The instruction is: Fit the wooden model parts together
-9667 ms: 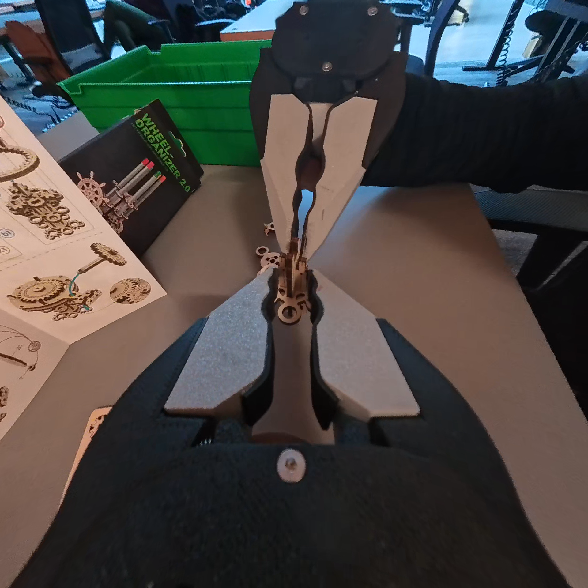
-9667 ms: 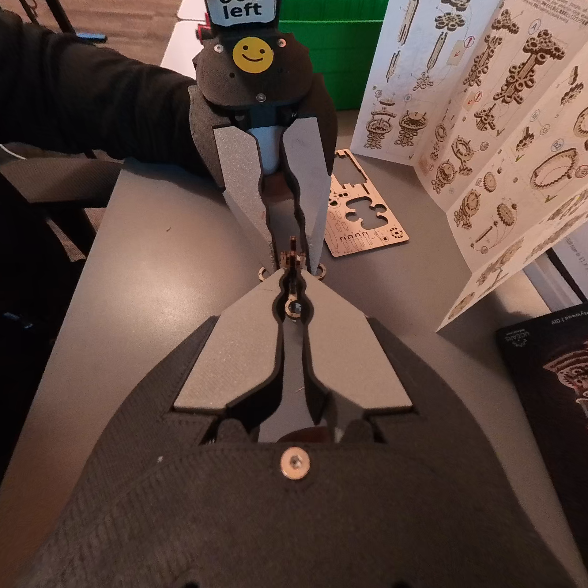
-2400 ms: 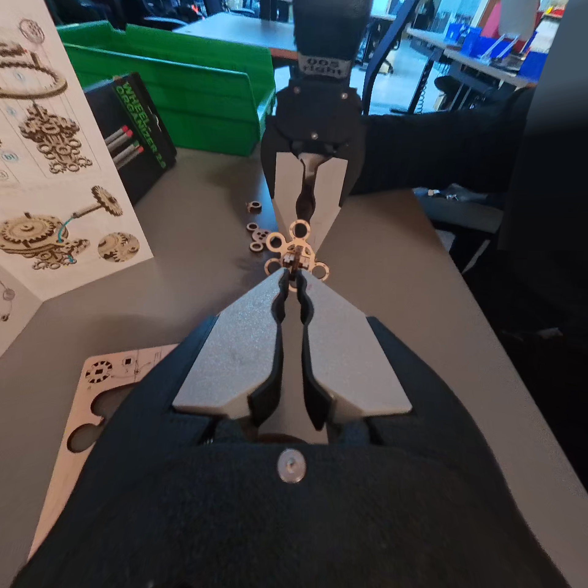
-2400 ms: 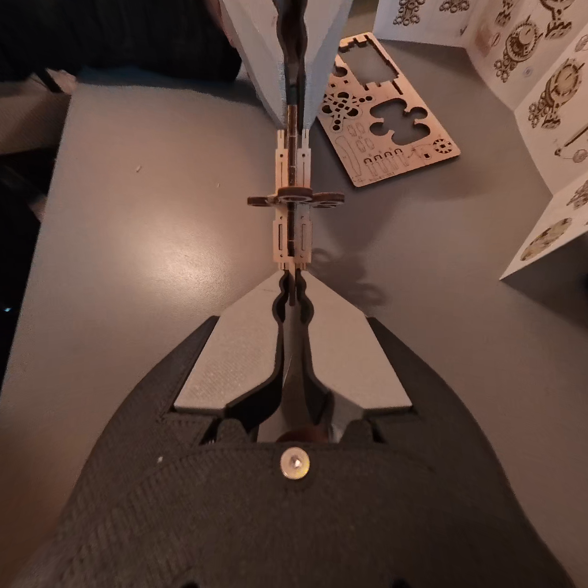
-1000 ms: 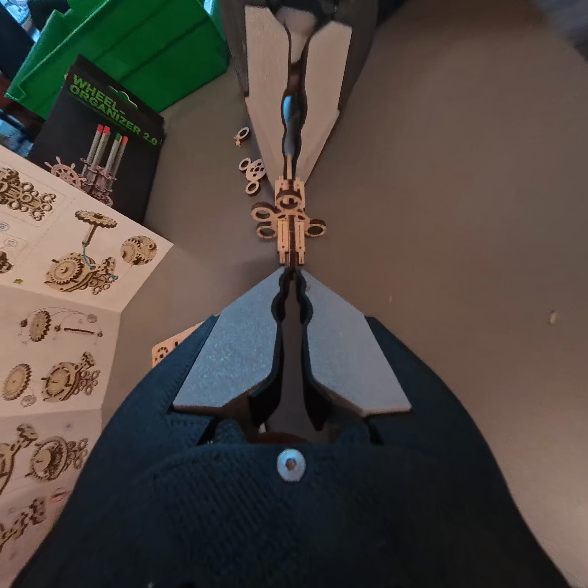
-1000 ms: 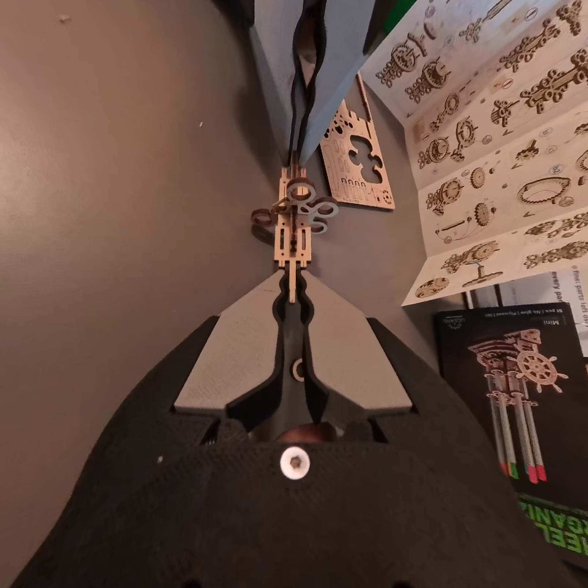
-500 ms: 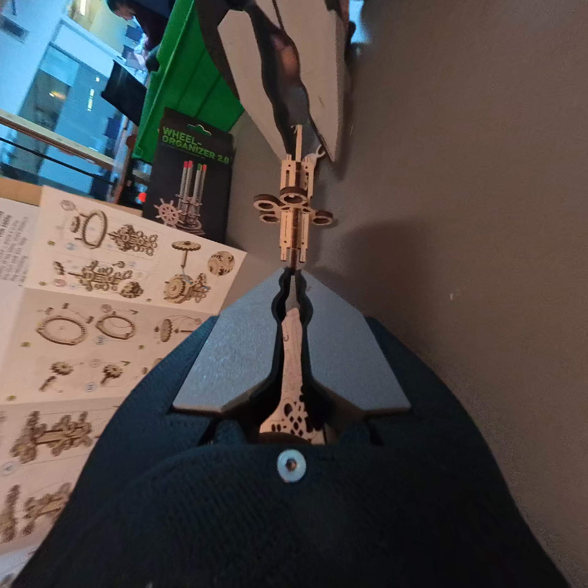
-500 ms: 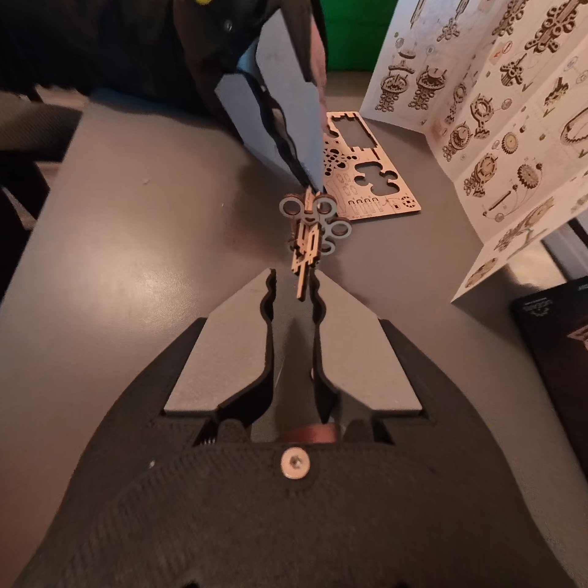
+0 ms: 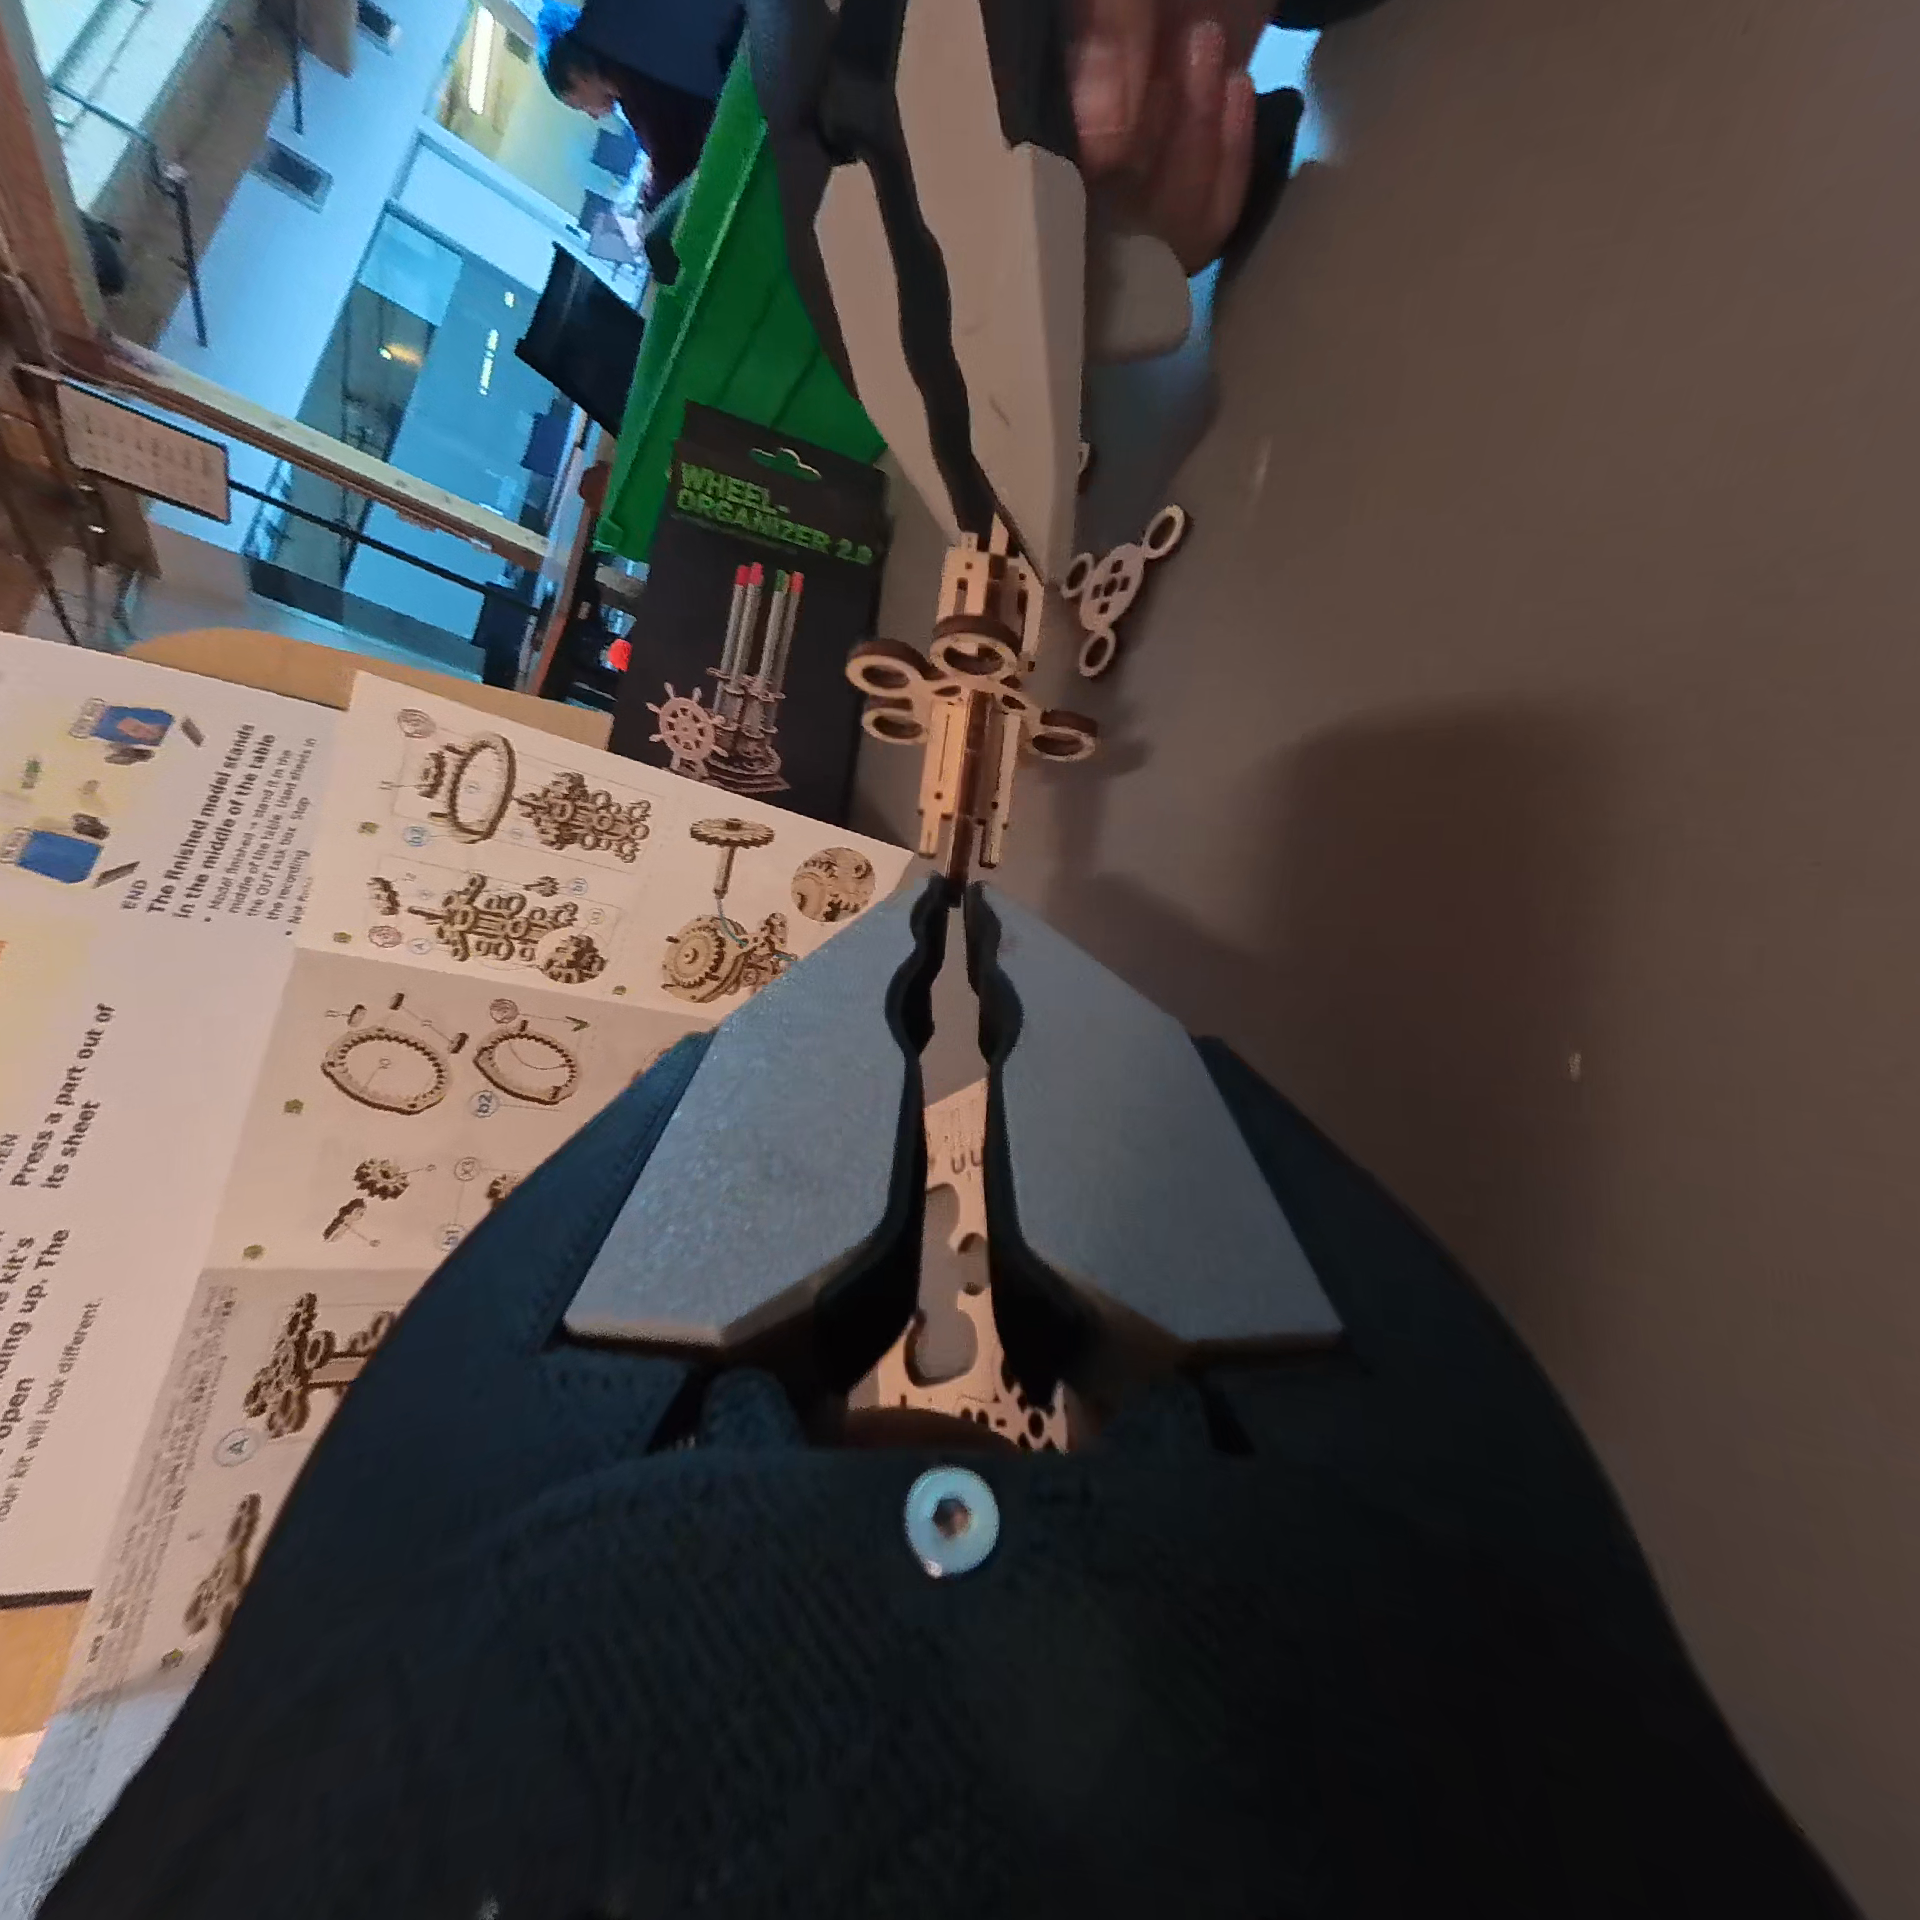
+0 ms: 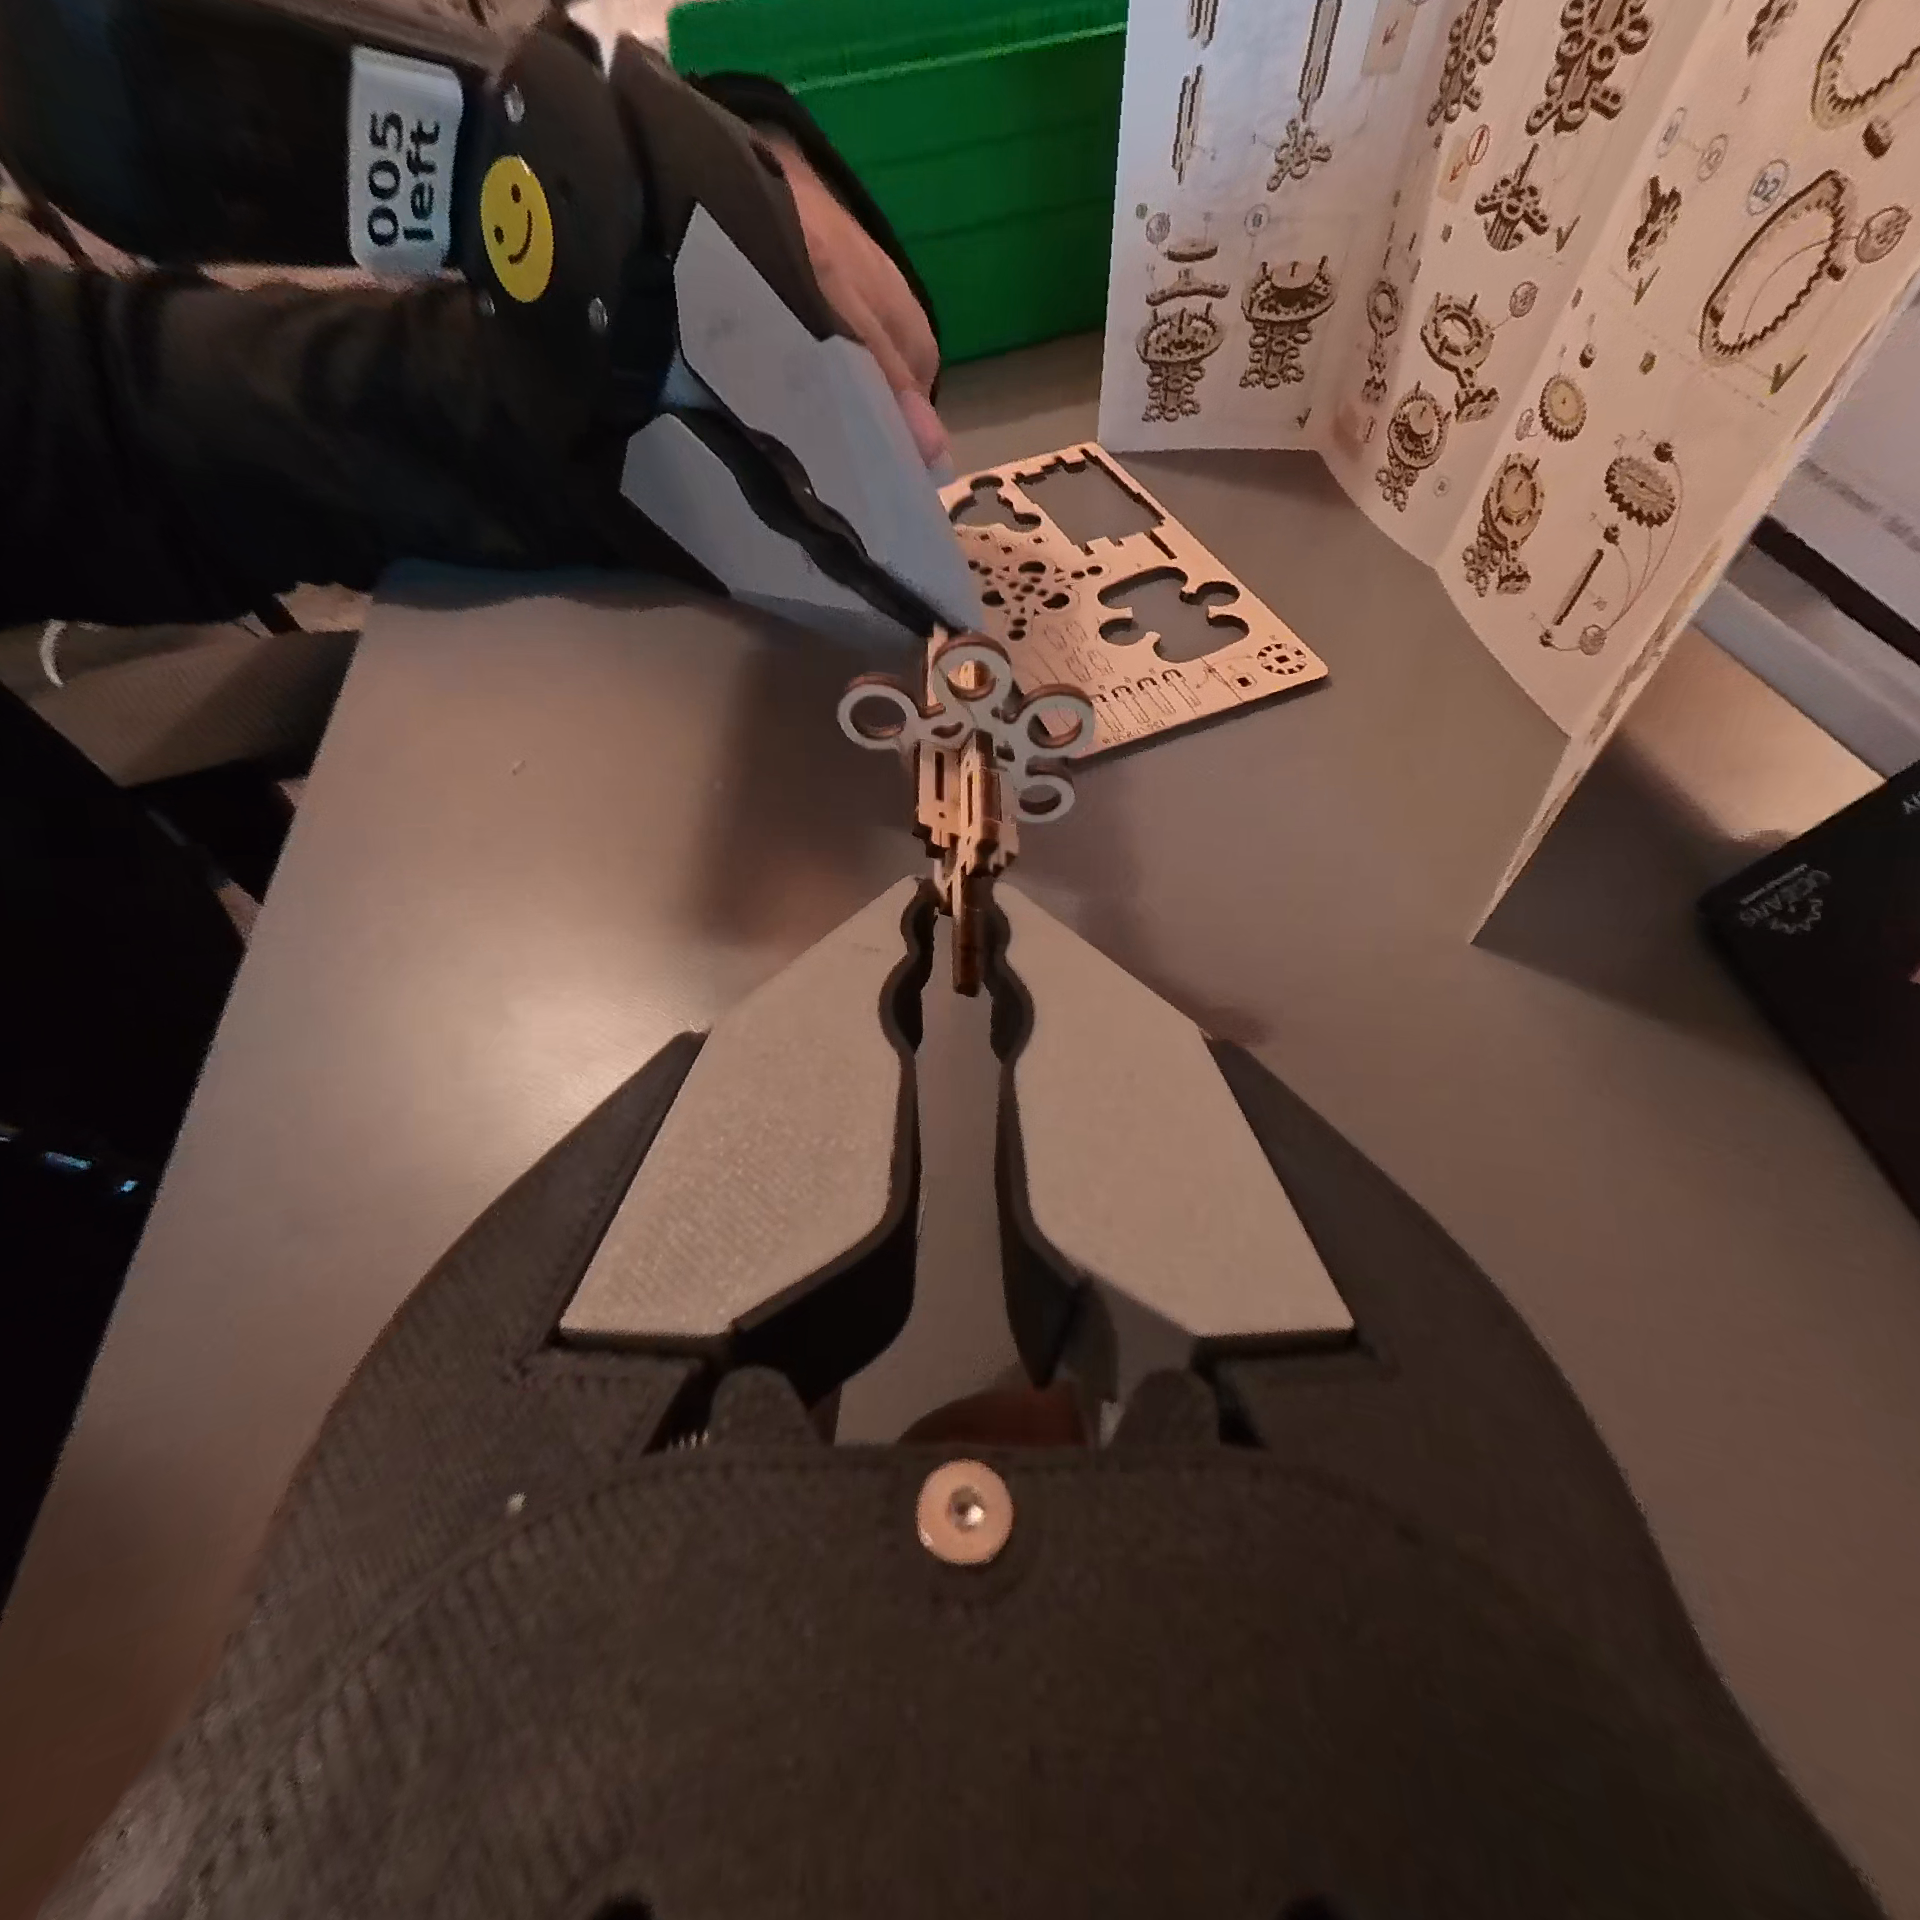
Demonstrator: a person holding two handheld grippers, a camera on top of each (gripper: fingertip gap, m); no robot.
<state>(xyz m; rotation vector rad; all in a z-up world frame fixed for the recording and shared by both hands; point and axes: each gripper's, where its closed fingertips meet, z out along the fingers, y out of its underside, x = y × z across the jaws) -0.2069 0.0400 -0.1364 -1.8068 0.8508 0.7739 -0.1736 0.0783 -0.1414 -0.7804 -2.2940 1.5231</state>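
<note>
Grey table fills both views, with a green bin at its far edge and a bright hall with railings showing behind in the left wrist view. Above the table hangs the wooden model, a slim slotted shaft with a flat ring-lobed plate slid onto it crosswise. The left gripper has its jaws clenched on the near tip of the shaft in its own view. The right gripper has its jaws a little apart; the shaft's other end sits between them, and I cannot tell whether they pinch it. Seen from the left wrist view, that right gripper reaches the shaft's far end. A loose ring-lobed piece lies on the table just beside it. A punched-out wooden sheet lies flat beyond the model. A folded instruction sheet stands beside it, and a black box leans near the bin.
</note>
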